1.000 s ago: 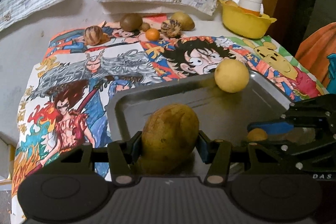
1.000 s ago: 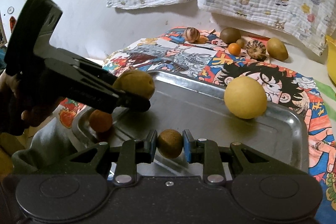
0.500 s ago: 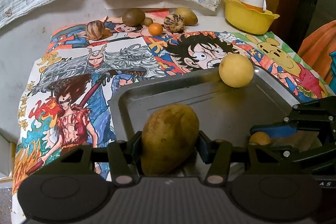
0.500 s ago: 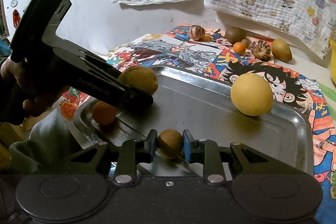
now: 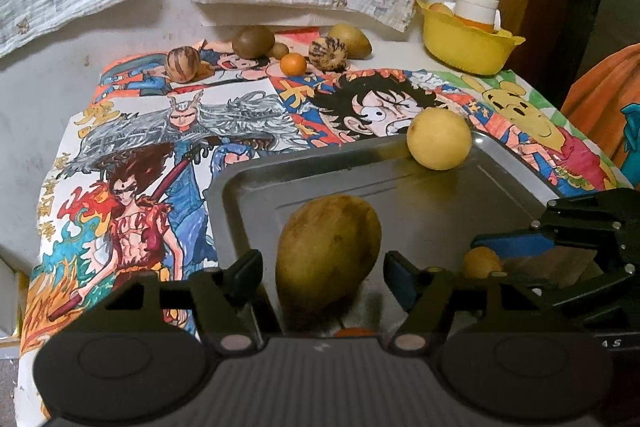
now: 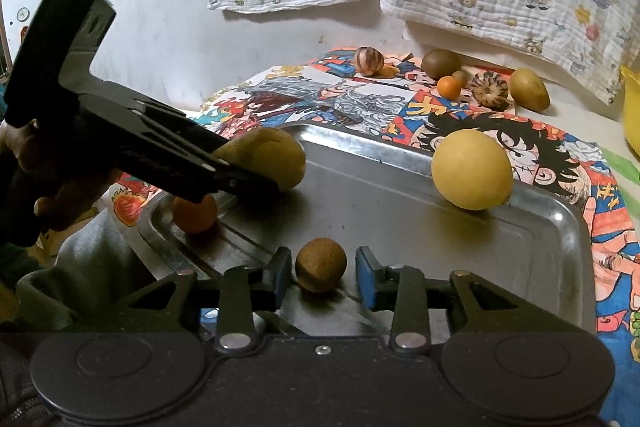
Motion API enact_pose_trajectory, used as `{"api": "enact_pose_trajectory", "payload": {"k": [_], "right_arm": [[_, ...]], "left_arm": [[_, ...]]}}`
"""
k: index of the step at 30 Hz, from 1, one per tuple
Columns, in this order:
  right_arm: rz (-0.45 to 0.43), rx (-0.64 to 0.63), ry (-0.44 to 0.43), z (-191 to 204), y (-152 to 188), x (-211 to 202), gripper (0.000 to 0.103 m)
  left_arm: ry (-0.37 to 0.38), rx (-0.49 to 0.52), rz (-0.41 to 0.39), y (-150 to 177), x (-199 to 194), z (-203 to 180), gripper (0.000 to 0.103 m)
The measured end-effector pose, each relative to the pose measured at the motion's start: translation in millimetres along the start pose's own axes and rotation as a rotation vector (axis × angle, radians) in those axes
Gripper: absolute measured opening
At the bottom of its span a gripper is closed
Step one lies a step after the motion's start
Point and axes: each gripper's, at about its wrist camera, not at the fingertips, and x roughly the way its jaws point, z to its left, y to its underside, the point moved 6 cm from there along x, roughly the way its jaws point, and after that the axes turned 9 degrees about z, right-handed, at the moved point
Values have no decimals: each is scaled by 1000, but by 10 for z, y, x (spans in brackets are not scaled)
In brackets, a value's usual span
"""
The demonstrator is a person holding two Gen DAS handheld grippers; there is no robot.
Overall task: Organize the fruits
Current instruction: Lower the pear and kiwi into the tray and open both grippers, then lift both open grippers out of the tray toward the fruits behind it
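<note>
A steel tray [image 5: 400, 187] [image 6: 400, 195] lies on the comic-print cloth. My left gripper [image 5: 323, 269] is open, its fingers apart on both sides of a yellow-brown mango [image 5: 328, 259] [image 6: 268, 163] that rests on the tray. My right gripper [image 6: 322, 269] is open around a small brown round fruit [image 6: 321, 269] [image 5: 482, 261] lying on the tray. A round yellow fruit [image 5: 439, 139] [image 6: 472, 175] sits at the tray's far side. A small orange [image 6: 195, 213] lies at the tray's near left corner.
Several more fruits lie at the back of the cloth: a striped one [image 5: 183, 63], a kiwi [image 5: 253, 41], a small orange [image 5: 293, 63], a spiky brown one [image 5: 327, 55], a mango [image 5: 352, 41]. A yellow bowl [image 5: 466, 45] stands back right.
Both grippers have opened: the left let go of the mango and the right let go of the small brown fruit, which both now rest on the tray.
</note>
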Motion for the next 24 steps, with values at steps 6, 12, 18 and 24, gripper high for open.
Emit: {"api": "enact_pose_trajectory", "payload": {"k": [6, 12, 18, 24], "right_arm": [[-3, -2, 2, 14, 34, -42, 57], [-16, -7, 14, 15, 75, -132, 74], [-23, -18, 36, 0, 93, -212, 95], [-12, -30, 70, -12, 121, -242, 101]], "left_arm": [[-40, 21, -47, 118, -188, -44, 87], [-63, 45, -73, 273, -356, -42, 97], [-80, 91, -100, 403, -492, -48, 102], [-110, 155, -74, 518, -519, -59, 102]]}}
